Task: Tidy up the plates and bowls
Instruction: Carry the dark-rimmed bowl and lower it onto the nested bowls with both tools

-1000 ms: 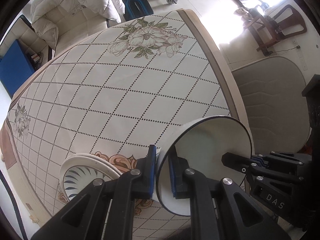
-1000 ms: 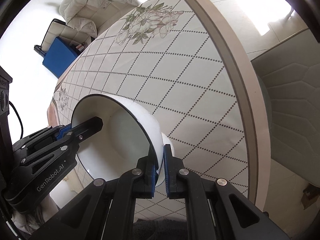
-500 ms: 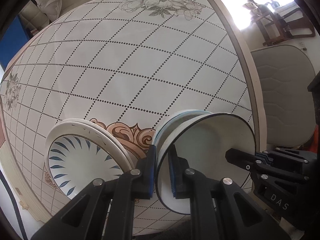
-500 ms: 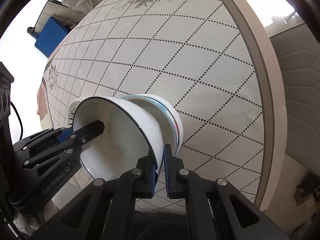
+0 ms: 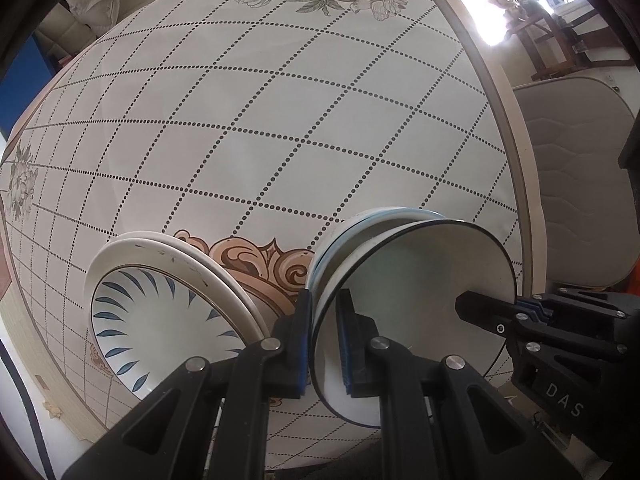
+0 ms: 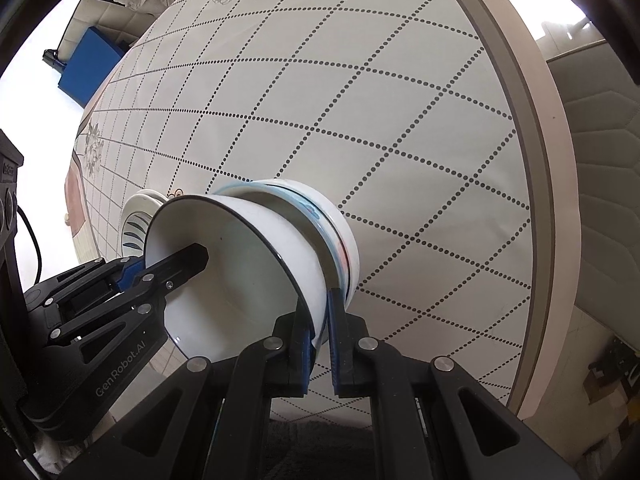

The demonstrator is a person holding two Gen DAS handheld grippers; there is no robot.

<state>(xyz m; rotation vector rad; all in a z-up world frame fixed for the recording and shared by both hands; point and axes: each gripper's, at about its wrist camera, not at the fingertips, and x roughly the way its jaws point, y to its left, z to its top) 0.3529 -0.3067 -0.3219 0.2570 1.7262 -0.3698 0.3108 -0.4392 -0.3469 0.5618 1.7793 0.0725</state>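
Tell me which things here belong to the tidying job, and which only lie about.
Job:
- black-rimmed bowl, gripped at its rim by left claw and right claw
- blue-banded bowls under it
- plates beside them
- table under them

Lying about:
- chair
- sofa

Black-rimmed white bowl [image 5: 416, 300] nested, perhaps loosely, in blue-banded bowl [image 6: 340, 236], beside stacked plates [image 5: 160, 312].

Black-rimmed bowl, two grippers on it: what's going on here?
Both grippers hold the black-rimmed white bowl by opposite sides of its rim: the left gripper and the right gripper, each shut on the wall. The bowl sits partly nested in a blue-banded bowl on the patterned tablecloth. A stack of blue-leaf plates lies to its left.
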